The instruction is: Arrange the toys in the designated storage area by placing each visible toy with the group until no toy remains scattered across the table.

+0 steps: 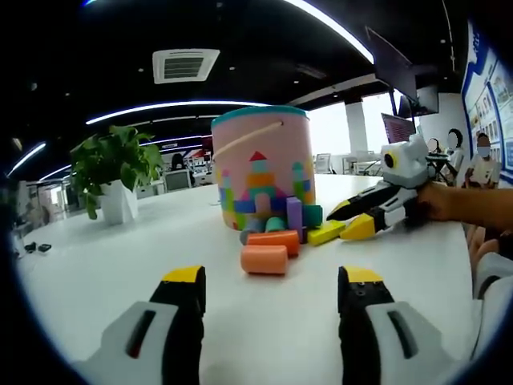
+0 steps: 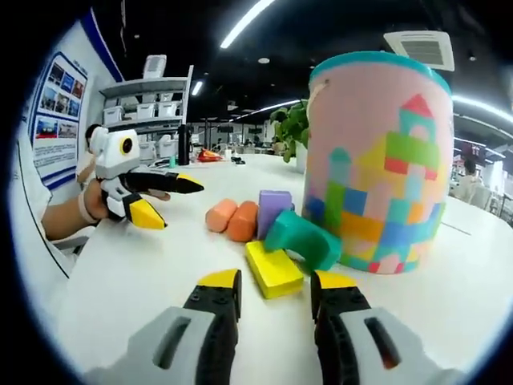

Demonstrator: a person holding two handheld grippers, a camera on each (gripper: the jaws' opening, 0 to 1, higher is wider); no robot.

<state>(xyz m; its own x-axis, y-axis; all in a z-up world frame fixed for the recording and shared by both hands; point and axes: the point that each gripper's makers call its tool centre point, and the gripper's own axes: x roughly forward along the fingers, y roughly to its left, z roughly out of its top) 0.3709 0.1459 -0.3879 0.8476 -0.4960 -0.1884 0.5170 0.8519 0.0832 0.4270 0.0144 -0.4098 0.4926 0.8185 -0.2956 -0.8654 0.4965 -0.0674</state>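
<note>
Illumination is bright and even, supplied by ceiling light strips [image 1: 329, 24] and windows [image 1: 333, 128]. The white bench [image 1: 96, 273] shows soft glare and faint shadows. Fisheye distortion curves straight lines near the edges. Background detail is slightly soft.

A smooth, faintly glossy white table top [image 1: 96, 265] is seen. The toy blocks look like matt foam: an orange cylinder [image 1: 264, 259], a yellow block [image 2: 273, 269], a teal arch [image 2: 304, 238] and a purple block [image 2: 273, 210]. The pink bucket [image 1: 263, 167] is finished in smooth printed material, with a cord-like handle. Hard plastic is shown on the left gripper [image 1: 272, 282].
</note>
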